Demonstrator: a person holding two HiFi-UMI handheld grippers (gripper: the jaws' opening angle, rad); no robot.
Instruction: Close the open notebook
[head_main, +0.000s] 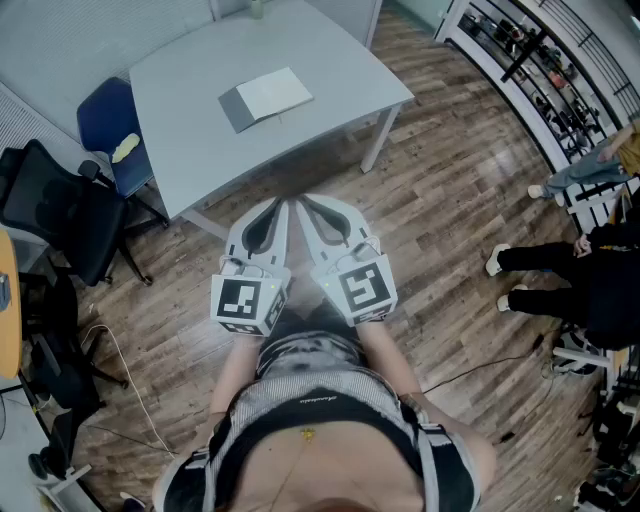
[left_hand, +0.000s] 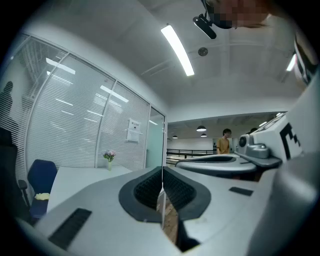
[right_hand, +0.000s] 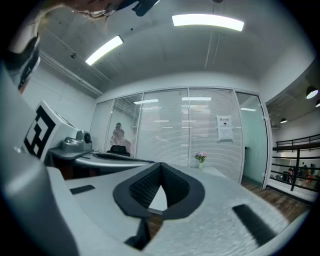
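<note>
The left gripper (head_main: 282, 204) and the right gripper (head_main: 306, 201) are held side by side low in front of the torso (head_main: 315, 430), both pointing forward and away from the body, their tips just beside each other. Each gripper's own view shows its jaws brought together at the tips with nothing between them. The left marker cube (head_main: 248, 303) sits over the bare left forearm (head_main: 236, 372), and the right marker cube (head_main: 362, 290) sits over the right forearm (head_main: 385, 358), both forearms drawn in close to the body

The floor (head_main: 450, 170) is glossy wood, the table (head_main: 180, 80) matt, the notebook (head_main: 266, 97) paper
</note>
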